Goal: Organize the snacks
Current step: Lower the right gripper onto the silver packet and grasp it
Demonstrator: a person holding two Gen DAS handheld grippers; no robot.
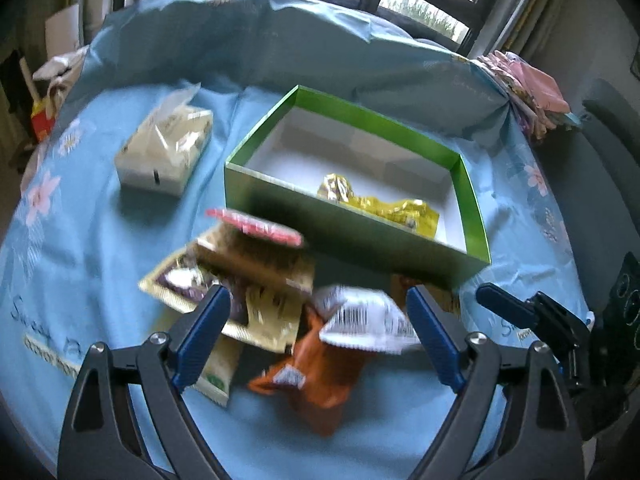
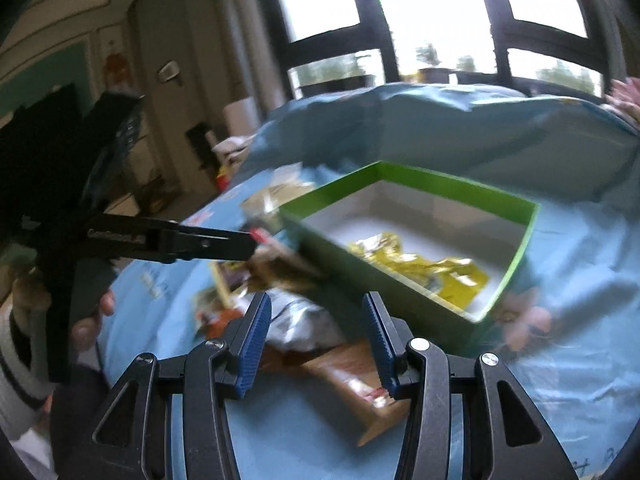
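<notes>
While the left gripper (image 1: pixel 316 300) hangs spread over the snack pile (image 1: pixel 280 312), the right gripper (image 2: pixel 316 308) stands half spread, empty, beside the green box (image 1: pixel 352 240).

Crinkly glossy foil packet (image 1: pixel 384 208) — matt cardboard box (image 1: pixel 352 236), soft cloth (image 1: pixel 100 240).

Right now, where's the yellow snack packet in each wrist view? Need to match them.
Left wrist: the yellow snack packet lies inside the green box, right of centre, by the near wall.
Right wrist: the same packet lies in the box, right of centre, blurred.
Shared landmark: the green box with its white inside; the packet is the only thing visible in it.
</notes>
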